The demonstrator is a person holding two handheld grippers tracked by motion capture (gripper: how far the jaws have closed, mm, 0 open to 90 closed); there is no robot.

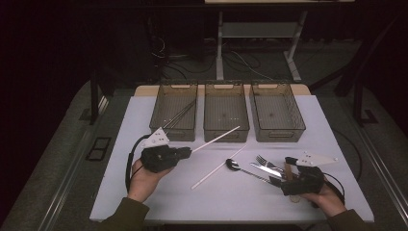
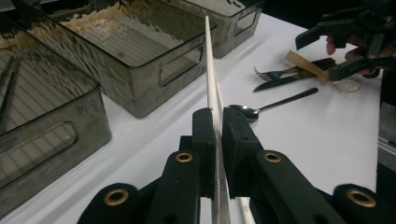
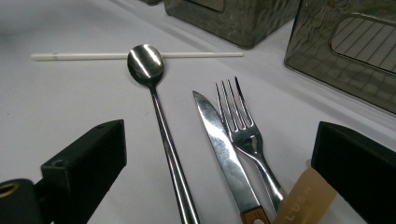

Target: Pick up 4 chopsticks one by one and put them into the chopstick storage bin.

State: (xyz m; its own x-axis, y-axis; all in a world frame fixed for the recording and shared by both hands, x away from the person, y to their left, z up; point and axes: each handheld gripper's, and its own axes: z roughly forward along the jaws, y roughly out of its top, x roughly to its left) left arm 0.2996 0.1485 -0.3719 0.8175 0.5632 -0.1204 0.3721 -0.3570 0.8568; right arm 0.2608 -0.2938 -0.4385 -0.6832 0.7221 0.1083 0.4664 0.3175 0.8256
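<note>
My left gripper [image 1: 187,151] is shut on one white chopstick [image 1: 216,138], held just above the table with its far end toward the middle bin [image 1: 226,111]. In the left gripper view the black jaws [image 2: 218,126] pinch that chopstick [image 2: 210,70], which runs straight ahead. A second white chopstick [image 1: 219,167] lies flat on the white table [image 1: 144,197]. To its right lie a spoon [image 1: 234,165], a fork [image 1: 263,160] and a knife [image 1: 266,169]. My right gripper [image 1: 283,172] stands open at their handle ends; its own view shows the spoon [image 3: 145,63], knife [image 3: 219,140] and fork [image 3: 243,126] ahead of the gripper [image 3: 219,163].
Three clear bins stand side by side at the back of the table: the left bin [image 1: 174,110] holds dark chopsticks, while the middle and right bin [image 1: 277,111] look bare. A beige strip [image 3: 303,200] sits by the right jaw. Dark floor and cables lie beyond the table.
</note>
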